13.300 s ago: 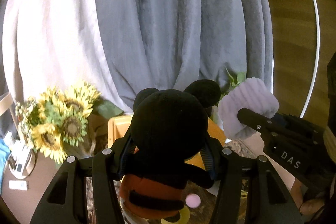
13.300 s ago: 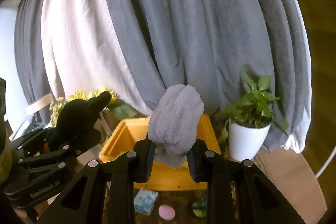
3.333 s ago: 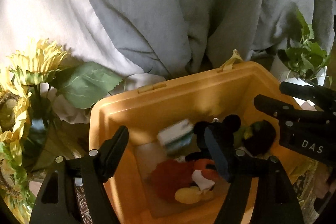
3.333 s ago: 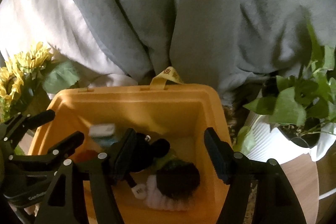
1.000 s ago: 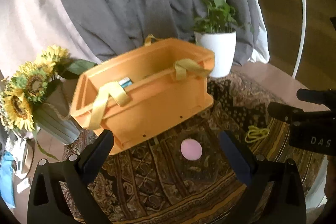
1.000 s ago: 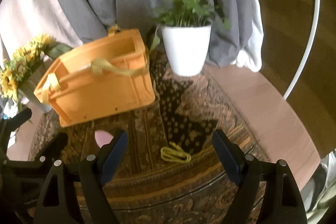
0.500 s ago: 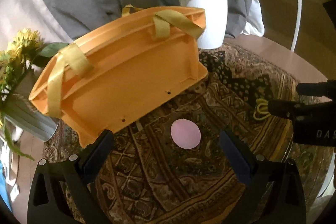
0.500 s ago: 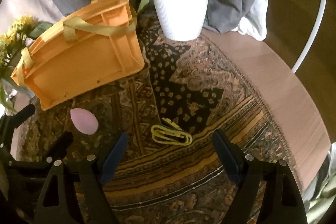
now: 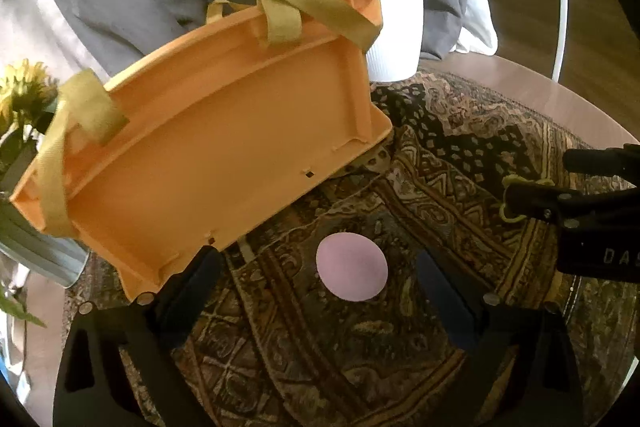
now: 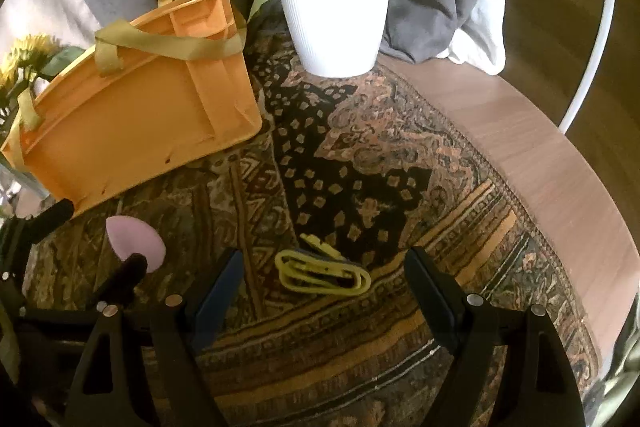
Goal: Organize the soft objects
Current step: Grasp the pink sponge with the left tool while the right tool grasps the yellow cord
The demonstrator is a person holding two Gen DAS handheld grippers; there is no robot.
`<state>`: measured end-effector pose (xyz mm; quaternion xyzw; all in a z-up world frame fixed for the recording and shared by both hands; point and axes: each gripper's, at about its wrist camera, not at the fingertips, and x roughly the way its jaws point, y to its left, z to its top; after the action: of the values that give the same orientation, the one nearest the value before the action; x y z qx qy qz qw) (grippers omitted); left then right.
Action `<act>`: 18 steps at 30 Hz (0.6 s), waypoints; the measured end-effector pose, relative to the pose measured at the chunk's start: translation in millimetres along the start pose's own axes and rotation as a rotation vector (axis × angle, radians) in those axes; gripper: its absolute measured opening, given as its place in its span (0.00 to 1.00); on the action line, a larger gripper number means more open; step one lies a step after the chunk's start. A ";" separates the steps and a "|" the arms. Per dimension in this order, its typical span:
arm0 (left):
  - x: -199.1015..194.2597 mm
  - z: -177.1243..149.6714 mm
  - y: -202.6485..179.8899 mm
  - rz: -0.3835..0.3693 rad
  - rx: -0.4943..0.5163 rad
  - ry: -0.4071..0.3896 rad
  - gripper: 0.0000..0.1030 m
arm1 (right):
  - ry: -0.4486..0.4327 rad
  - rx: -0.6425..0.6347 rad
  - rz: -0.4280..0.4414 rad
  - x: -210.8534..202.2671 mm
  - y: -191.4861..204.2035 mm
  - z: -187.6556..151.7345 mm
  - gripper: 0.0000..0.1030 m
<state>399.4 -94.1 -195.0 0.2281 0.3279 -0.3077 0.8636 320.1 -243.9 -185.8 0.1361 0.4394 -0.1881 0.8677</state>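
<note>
My left gripper [image 9: 318, 277] hangs over the patterned rug [image 9: 436, 163], jaws wide but closing, with the pink egg-shaped soft thing [image 9: 352, 266] lying on the rug between them, pads clear of it. My right gripper [image 10: 322, 279] has jaws spread wide and empty around a yellow looped band [image 10: 322, 275], possibly elastic, hard to tell. The orange crate [image 10: 136, 115] stands just behind the pink thing, beside the white plant pot [image 10: 336, 15]

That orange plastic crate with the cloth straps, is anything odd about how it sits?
Nothing stands out: the orange plastic crate stands level on the patterned rug, straps draped over its rim. It only looks tilted through the fisheye lens.
</note>
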 end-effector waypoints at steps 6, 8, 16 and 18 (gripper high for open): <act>9.6 0.7 -1.8 -0.064 -0.016 0.023 0.83 | -0.038 -0.009 -0.017 5.5 4.1 -2.4 0.80; 12.4 0.0 -2.6 -0.083 -0.025 0.031 0.79 | -0.040 -0.009 -0.021 7.6 3.6 -3.3 0.79; 24.8 -1.8 -2.9 -0.127 -0.051 0.061 0.67 | -0.047 0.000 -0.039 15.0 2.4 -5.0 0.68; 26.6 -2.0 -2.4 -0.129 -0.058 0.066 0.64 | -0.039 -0.006 -0.034 17.9 3.5 -5.8 0.64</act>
<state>412.8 -104.8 -215.6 0.1915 0.3789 -0.3455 0.8369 327.3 -242.1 -203.4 0.1224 0.4255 -0.2043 0.8731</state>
